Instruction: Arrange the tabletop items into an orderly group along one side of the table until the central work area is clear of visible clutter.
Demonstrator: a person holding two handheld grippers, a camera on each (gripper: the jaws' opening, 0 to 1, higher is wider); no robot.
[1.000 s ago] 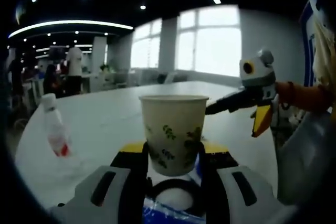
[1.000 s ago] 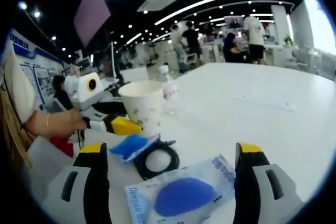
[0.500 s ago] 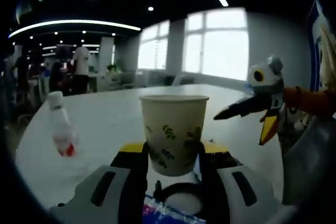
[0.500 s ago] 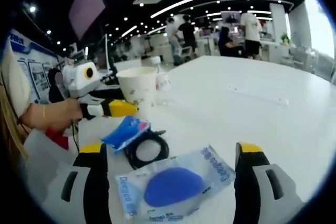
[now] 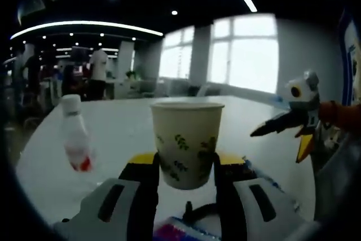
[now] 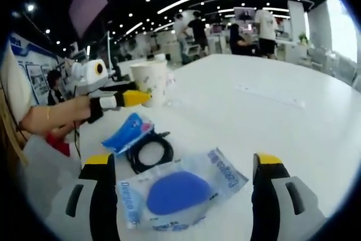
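A paper cup [image 5: 186, 139] with green leaf print stands upright between the jaws of my left gripper [image 5: 186, 165], which is shut on it above the white table [image 5: 118, 134]. In the right gripper view the same cup [image 6: 151, 80] is at the far left, held by the left gripper [image 6: 144, 95]. My right gripper [image 6: 180, 196] is open over a clear packet with a blue pad [image 6: 175, 190]. A black cable coil [image 6: 149, 153] and a small blue packet [image 6: 130, 134] lie beside it. A small plastic bottle [image 5: 76, 139] stands left of the cup.
The right gripper [image 5: 276, 146] hangs open at the right of the left gripper view, held by a hand with an orange sleeve. A flat white strip [image 6: 271, 95] lies farther out on the table. People stand at desks in the background.
The left gripper has carried the cup farther from the right gripper, toward the bottle. The packet, cable and blue pad stay in place. The right gripper stays open.
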